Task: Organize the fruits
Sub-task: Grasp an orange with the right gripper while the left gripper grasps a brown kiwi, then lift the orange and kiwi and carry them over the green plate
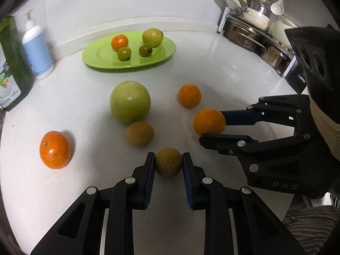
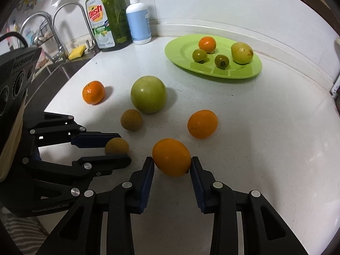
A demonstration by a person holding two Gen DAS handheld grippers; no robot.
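My left gripper is shut on a small brown fruit on the white counter; it also shows in the right wrist view. My right gripper is shut on an orange, which also shows in the left wrist view. A green plate at the back holds an orange, a yellow-green fruit and two small green fruits. Loose on the counter lie a big green fruit, a second brown fruit and two oranges.
A dish soap bottle and a blue pump bottle stand at the back left beside the sink taps. Pots and pans on a rack stand at the back right.
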